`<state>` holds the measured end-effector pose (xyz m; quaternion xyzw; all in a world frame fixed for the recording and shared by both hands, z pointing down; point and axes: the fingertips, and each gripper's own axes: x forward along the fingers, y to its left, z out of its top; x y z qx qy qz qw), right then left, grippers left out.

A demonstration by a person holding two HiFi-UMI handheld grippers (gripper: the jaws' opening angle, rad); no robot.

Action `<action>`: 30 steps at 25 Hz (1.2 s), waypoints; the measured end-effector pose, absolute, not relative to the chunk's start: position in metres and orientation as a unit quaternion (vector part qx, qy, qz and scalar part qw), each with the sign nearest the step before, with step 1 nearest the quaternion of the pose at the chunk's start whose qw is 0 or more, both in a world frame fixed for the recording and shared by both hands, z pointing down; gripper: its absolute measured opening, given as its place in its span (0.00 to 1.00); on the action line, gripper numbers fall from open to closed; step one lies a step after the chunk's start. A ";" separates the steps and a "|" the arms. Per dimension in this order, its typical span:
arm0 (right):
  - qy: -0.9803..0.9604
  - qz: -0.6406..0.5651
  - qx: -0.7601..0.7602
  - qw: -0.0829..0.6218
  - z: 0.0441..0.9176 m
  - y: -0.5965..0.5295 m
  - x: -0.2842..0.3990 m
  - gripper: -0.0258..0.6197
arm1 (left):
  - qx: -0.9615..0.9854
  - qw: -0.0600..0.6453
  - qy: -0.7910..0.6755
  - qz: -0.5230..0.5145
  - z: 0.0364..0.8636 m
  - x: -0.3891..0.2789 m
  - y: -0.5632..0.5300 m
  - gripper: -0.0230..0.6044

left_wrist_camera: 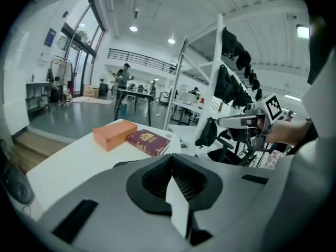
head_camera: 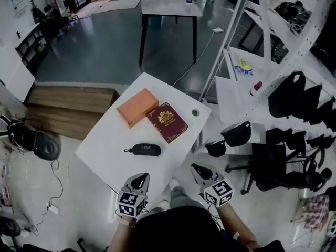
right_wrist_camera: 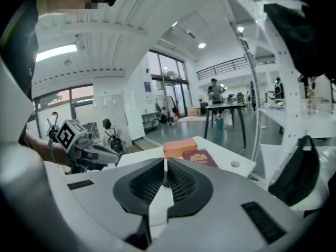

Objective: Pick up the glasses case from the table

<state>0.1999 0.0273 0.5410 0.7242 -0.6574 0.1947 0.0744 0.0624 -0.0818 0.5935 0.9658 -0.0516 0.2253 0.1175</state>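
White desk (head_camera: 105,156) sits diagonal in the head view. The orange box (head_camera: 137,107) is up toward the far corner, with a red book (head_camera: 167,122) touching it at its 4 o'clock. Both claws hang off the near edge, pinched closed with nothing in them: left claw (head_camera: 140,177) at the case's 6 o'clock, right claw (head_camera: 196,167) at about 4, neither touching it. The black case (head_camera: 146,149) lies flat on the desk, near the book's 7 o'clock. Tiny round disc (head_camera: 195,112) at the book's 2 o'clock.
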 end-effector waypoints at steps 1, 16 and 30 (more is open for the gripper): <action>-0.671 0.200 0.710 0.079 0.546 0.013 0.202 0.09 | 0.964 0.121 -0.070 0.228 0.595 0.060 -0.088 0.07; -0.805 0.243 0.499 0.209 0.663 -0.148 0.170 0.50 | 0.892 0.184 -0.321 0.260 0.609 -0.026 -0.121 0.07; -0.801 0.215 0.419 0.369 0.794 -0.206 0.144 0.66 | 0.808 0.241 -0.468 0.266 0.622 -0.110 -0.091 0.07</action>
